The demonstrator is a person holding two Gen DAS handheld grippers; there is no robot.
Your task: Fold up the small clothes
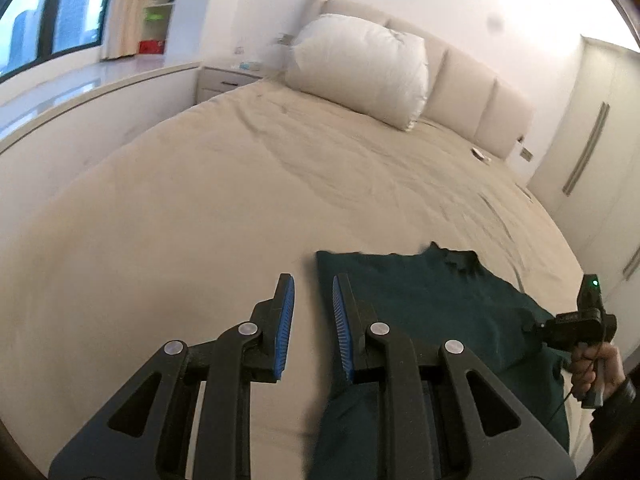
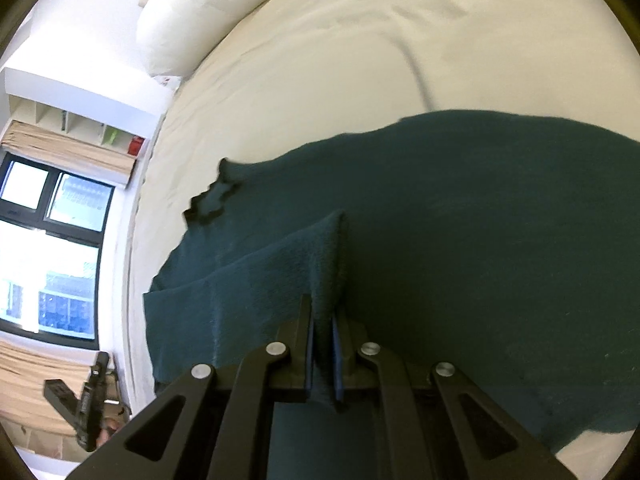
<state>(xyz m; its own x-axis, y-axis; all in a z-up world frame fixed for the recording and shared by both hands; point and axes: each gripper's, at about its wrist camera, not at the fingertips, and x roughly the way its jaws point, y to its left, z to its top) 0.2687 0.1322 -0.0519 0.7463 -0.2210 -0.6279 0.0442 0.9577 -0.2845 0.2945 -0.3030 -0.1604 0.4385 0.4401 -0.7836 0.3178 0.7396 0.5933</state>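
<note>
Your right tool (image 2: 322,320) is clenched on a raised fold of the dark green garment (image 2: 460,240), which lies flat on the bed (image 1: 200,200). Your left tool (image 1: 314,300) hangs released, straddling the garment's left edge.

A big bed with a cream sheet (image 1: 224,184) fills the middle of the frame. A puffy white pillow (image 1: 360,64) sits at the top, leaning on a padded cream headboard (image 1: 476,84). A white bedside drawer (image 1: 224,80) stands at the upper left. A dark-framed window (image 1: 52,20) shows in the far upper left corner, beside a small red box (image 1: 151,46).
</note>
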